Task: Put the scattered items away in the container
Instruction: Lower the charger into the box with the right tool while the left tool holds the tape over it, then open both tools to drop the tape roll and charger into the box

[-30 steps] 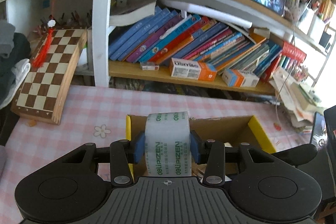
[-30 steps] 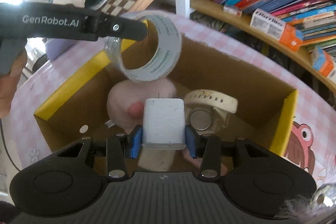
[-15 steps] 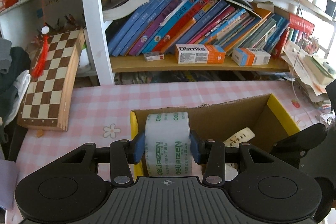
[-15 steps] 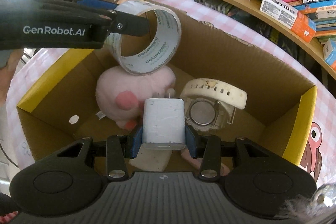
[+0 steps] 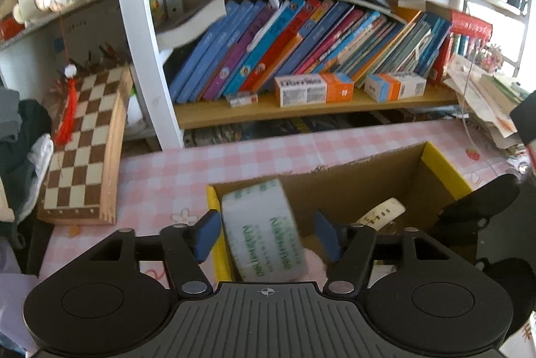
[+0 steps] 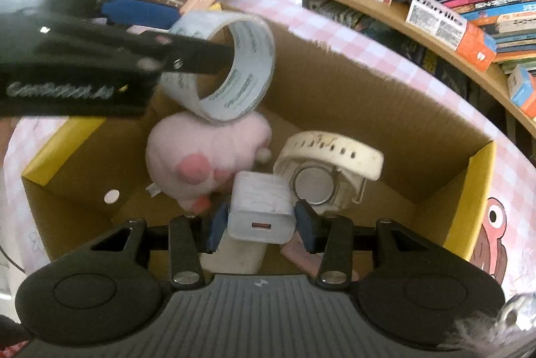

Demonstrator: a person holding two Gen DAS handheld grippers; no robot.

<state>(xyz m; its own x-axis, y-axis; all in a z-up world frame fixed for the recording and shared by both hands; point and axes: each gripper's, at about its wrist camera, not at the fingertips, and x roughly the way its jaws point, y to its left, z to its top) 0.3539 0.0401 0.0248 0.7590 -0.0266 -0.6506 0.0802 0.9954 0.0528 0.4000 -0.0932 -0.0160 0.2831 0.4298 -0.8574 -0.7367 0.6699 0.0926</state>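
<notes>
A cardboard box with yellow rims [image 6: 482,190] [image 5: 442,163] stands on the pink checked tablecloth. My left gripper [image 5: 267,234] [image 6: 201,36] hangs over its left corner with its jaws opening. The roll of clear tape with green print [image 5: 264,234] [image 6: 227,66] tilts loose between the blue pads. My right gripper [image 6: 262,230] points down into the box, and its jaws are opening too. The white USB charger [image 6: 261,210] tips between its pads, port end toward the camera. A pink plush toy [image 6: 207,150] and a white wristwatch [image 6: 328,163] [image 5: 382,214] lie inside the box.
A bookshelf with leaning books [image 5: 301,49] and small cartons [image 5: 315,88] runs behind the table. A wooden chessboard [image 5: 83,143] with a red tassel leans at the left beside piled clothes [image 5: 20,136]. Papers are stacked at the right [image 5: 485,103].
The left jaws have spread apart and the tape roll, gripped upright before, now leans free between them. The right jaws have widened slightly and the charger has tipped forward.
</notes>
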